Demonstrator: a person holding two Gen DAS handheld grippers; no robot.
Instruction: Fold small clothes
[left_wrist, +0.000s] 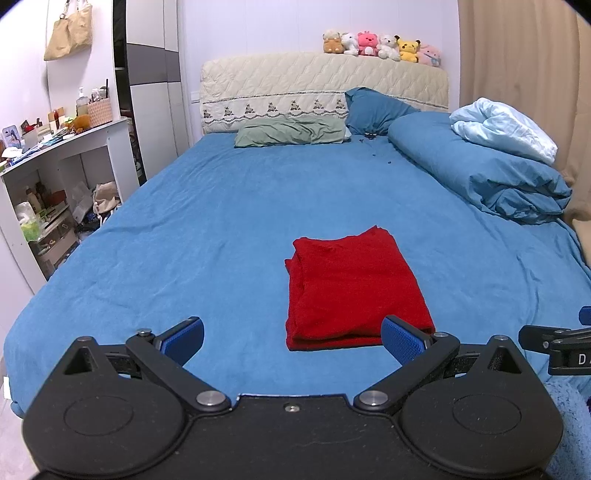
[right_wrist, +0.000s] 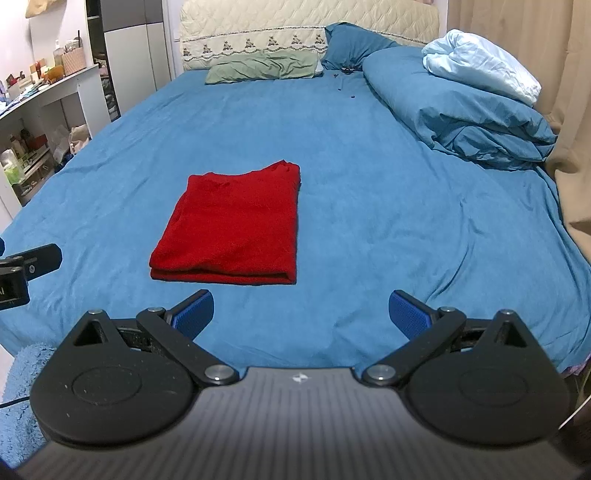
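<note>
Red folded cloth (right_wrist: 231, 225) lengthwise toward headboard (right_wrist: 306, 22)

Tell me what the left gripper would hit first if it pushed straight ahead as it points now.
Probably the near folded edge of the red garment; the open left gripper faces it, its right finger just in front. Depth is uncertain; it might skim over onto the blue sheet.

Left hand-held gripper (left_wrist: 293, 338) and right hand-held gripper (right_wrist: 301, 314) — both spread wide, empty.
</note>
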